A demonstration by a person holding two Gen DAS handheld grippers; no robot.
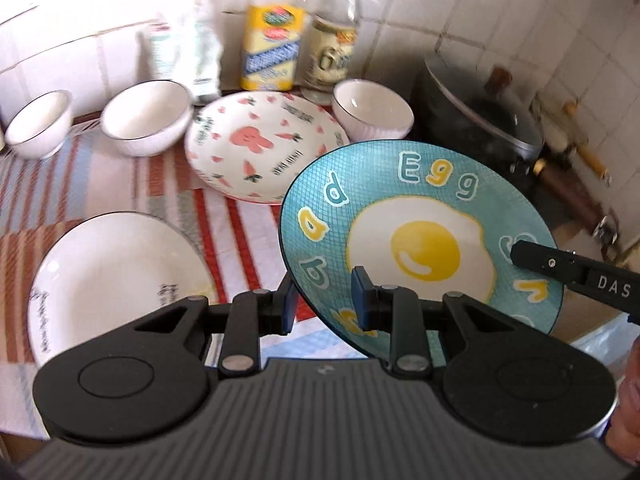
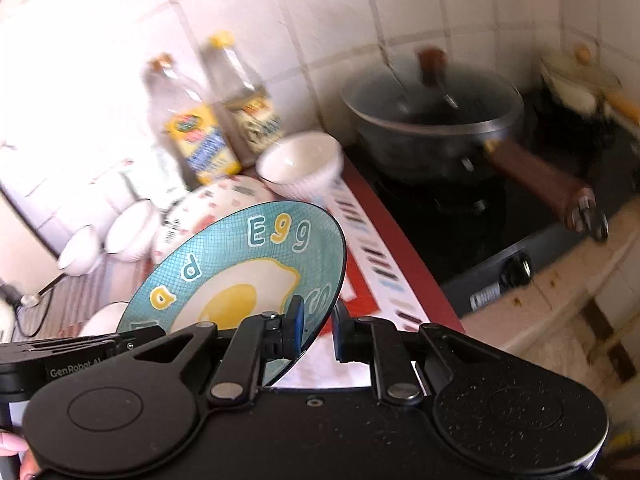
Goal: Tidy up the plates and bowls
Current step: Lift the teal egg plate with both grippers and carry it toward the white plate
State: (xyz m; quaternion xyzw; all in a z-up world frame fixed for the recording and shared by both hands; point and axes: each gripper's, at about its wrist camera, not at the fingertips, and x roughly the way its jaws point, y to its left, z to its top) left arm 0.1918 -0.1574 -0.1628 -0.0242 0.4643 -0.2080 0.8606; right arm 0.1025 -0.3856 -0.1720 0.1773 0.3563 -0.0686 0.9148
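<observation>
We hold one teal egg-pattern plate [image 1: 420,236] tilted in the air above the counter [image 1: 240,220], both tongs pinching its rim. The left tongs [image 1: 326,300] clamp the near edge, one pad on the face and one underneath. The right tongs [image 2: 316,326] are closed tight on the plate's right edge.

In our judgement the main risk is a slip. The plate is glazed, slanted, and held only by thin rim pinches, so any mismatch between our two hands could twist it loose. A drop would land it on the dishes below or near the stove. Swinging it low could clip the nearest white bowl [image 1: 372,110] or the rabbit-pattern plate [image 1: 264,148].

Counted, we see three plates: the teal one in the air, the rabbit-pattern one, and a white plate with writing [image 1: 116,276] on the striped cloth [image 1: 120,184]. There are three white bowls, the other two [image 1: 148,118] [image 1: 40,124] at the left. Behind stand several bottles [image 1: 272,48], too blurred to count surely. One lidded black pan [image 2: 432,120] sits on the stove.
</observation>
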